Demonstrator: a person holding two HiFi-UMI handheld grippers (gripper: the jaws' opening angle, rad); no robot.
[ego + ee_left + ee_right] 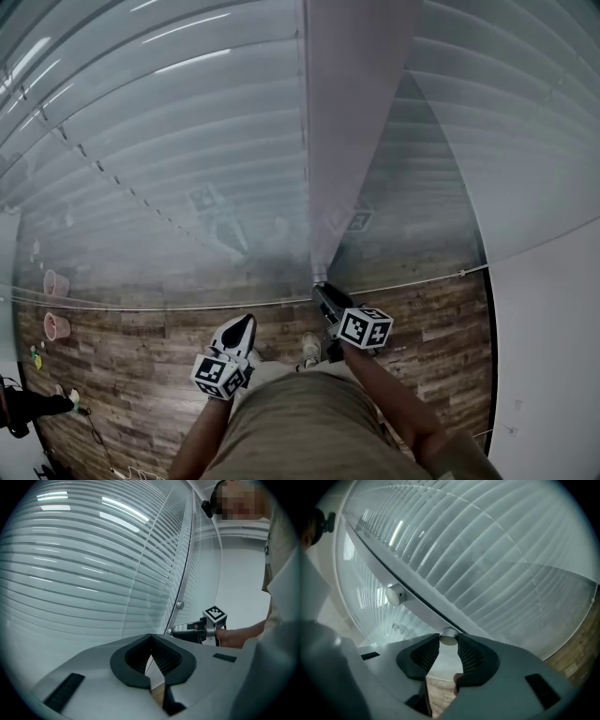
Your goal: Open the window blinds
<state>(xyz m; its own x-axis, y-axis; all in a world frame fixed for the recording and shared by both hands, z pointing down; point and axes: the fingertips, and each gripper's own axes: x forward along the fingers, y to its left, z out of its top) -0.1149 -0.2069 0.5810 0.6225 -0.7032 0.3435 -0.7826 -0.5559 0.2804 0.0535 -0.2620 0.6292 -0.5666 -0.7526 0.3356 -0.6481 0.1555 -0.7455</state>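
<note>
Surroundings: a wooden floor (141,347) is being seen under the window, with cups (54,281) lying far left. A white post (352,122) is standing between the blinds (187,122).
Counts: two blinds, two knobs, two cups and two grippers are being counted.
Blinds: white slats are being kept tilted flat and closed on both sides of the post, straight ahead of both grippers.
Right gripper (448,644): the jaws are being held partly apart, and the tips are being pressed on the lower knob (449,637) on the post. The upper knob (396,594) is being left free.
Left gripper (150,638): the jaws are being held closed and empty beside the right gripper, short of the blinds.
</note>
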